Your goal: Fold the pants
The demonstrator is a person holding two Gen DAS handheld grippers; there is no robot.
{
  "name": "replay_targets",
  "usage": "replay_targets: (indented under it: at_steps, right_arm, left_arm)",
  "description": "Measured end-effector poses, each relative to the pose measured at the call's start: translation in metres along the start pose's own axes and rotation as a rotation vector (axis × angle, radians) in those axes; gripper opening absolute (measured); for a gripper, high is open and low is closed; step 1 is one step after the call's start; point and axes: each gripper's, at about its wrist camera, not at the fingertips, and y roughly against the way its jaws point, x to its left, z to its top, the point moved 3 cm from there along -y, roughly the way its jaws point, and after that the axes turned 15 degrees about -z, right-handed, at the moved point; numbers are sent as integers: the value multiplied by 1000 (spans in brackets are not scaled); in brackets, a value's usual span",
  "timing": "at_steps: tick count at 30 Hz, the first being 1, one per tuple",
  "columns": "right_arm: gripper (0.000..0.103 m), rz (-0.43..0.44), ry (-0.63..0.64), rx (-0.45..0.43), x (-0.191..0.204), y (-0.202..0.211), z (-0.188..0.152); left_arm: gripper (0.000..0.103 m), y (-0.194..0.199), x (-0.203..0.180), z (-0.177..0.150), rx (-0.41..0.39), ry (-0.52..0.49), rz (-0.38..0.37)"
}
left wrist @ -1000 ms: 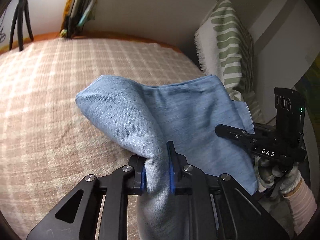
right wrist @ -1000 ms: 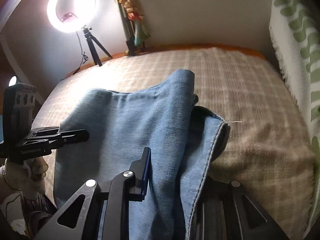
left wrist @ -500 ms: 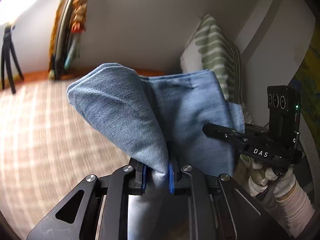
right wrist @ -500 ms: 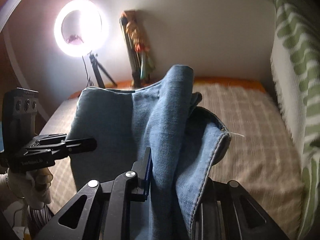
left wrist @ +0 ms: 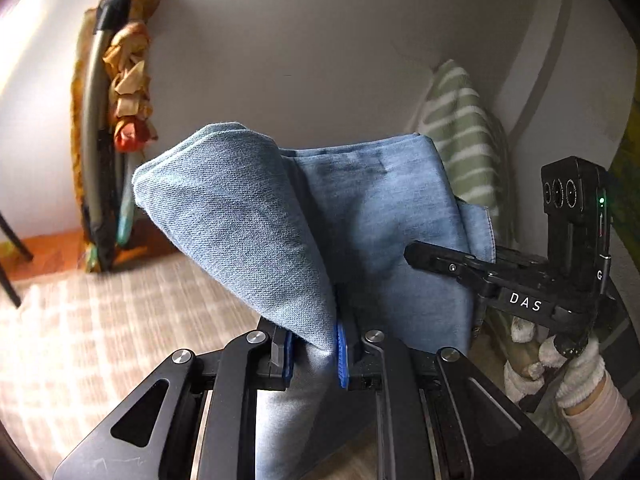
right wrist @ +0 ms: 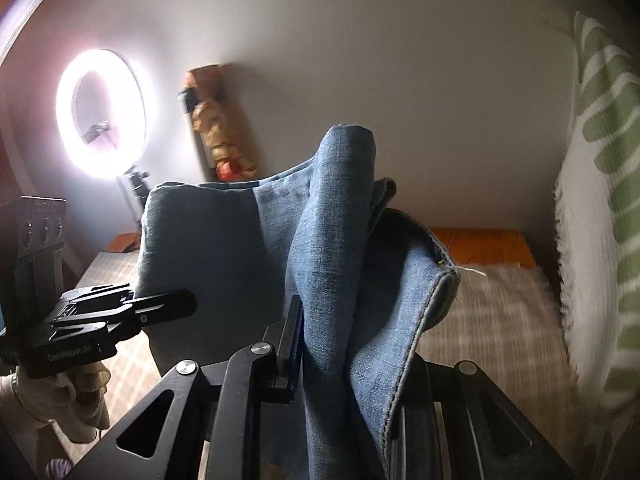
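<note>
The blue denim pants (left wrist: 360,216) hang in the air between both grippers, held up above the bed. My left gripper (left wrist: 312,356) is shut on a bunched fold of the pants, which drapes over its fingers. My right gripper (right wrist: 344,348) is shut on the other side of the pants (right wrist: 328,248), with a hemmed edge flopped over its right finger. The right gripper also shows in the left wrist view (left wrist: 500,280) at the pants' right edge. The left gripper shows in the right wrist view (right wrist: 100,320) at their left edge.
A bed with a beige checked cover (left wrist: 100,340) lies below, also in the right wrist view (right wrist: 492,320). A green striped pillow (left wrist: 464,148) leans at the right. A ring light on a tripod (right wrist: 102,114) and a rolled bundle (left wrist: 116,120) stand by the far wall.
Both grippers have lifted the pants well up off the bed. The views have tilted up toward the wall and the cloth now hangs clear of the cover.
</note>
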Motion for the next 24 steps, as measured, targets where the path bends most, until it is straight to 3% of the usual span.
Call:
replay_targets:
  at_steps: [7,11,12,15,18,21,23,24]
  right_arm:
    - [21,-31,9,39,-7,-72,27]
    - [21,-81,19,76,-13,-116,27]
    - [24,-98,18,88,-14,-125,26]
    - [35,-162,40,107,-16,-143,20]
    - [38,-213,52,130,-19,-150,14]
    - [42,-250,54,153,-21,-150,12]
    - [52,-285,53,140,-23,-143,14]
    - [66,-326,57,120,-26,-139,19]
  left_arm:
    - [14,-43,40,16,14,13,45]
    - [14,-67,61,18,41,-23,166]
    - [16,-71,67,17,48,-31,212]
    - [19,-71,78,13,54,-21,250]
    - [22,-68,80,9,74,-52,305]
    - [25,-54,78,13,50,-43,299]
    - [30,-40,74,13,40,-39,288]
    - [30,-32,70,12,35,-42,285]
